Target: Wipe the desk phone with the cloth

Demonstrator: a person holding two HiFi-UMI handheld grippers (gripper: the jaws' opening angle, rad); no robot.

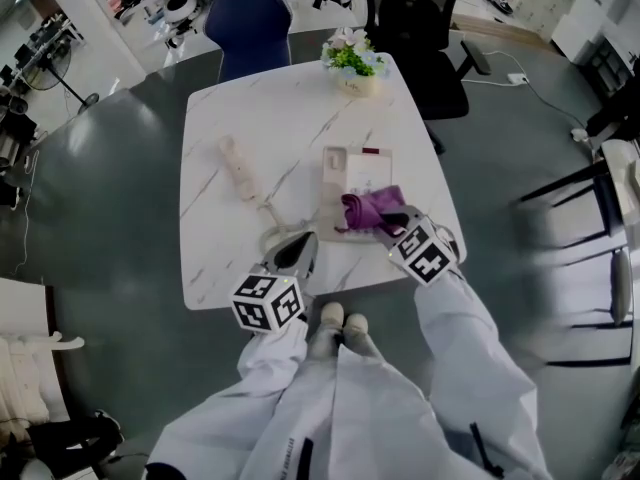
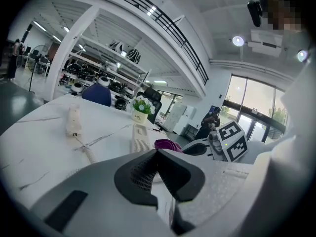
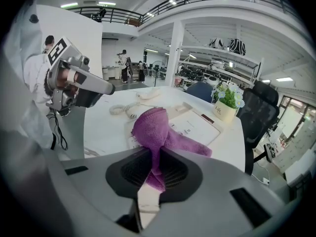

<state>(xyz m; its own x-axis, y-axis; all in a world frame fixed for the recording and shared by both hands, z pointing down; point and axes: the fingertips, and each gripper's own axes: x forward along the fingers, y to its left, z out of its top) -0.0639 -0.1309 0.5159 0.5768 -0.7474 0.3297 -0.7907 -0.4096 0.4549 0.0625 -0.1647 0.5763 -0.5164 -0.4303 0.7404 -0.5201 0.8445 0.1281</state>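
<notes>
The desk phone base (image 1: 352, 180) lies on the white marble table (image 1: 220, 118), its handset (image 1: 238, 166) off to the left on a coiled cord (image 1: 272, 230). A purple cloth (image 1: 372, 207) is draped over the base's near end, and my right gripper (image 1: 396, 224) is shut on it. In the right gripper view the cloth (image 3: 157, 128) bunches up out of the closed jaws of the right gripper (image 3: 157, 168) above the base (image 3: 198, 124). My left gripper (image 1: 297, 252) hovers at the table's front edge, left of the phone, shut and holding nothing. From the left gripper view, the handset (image 2: 73, 120), base (image 2: 140, 138) and cloth (image 2: 168, 144) lie ahead.
A small pot of flowers (image 1: 353, 62) stands at the table's far edge. A blue chair (image 1: 248, 23) and a black office chair (image 1: 415, 28) sit behind the table. Dark chair frames (image 1: 580, 258) stand to the right on the grey floor.
</notes>
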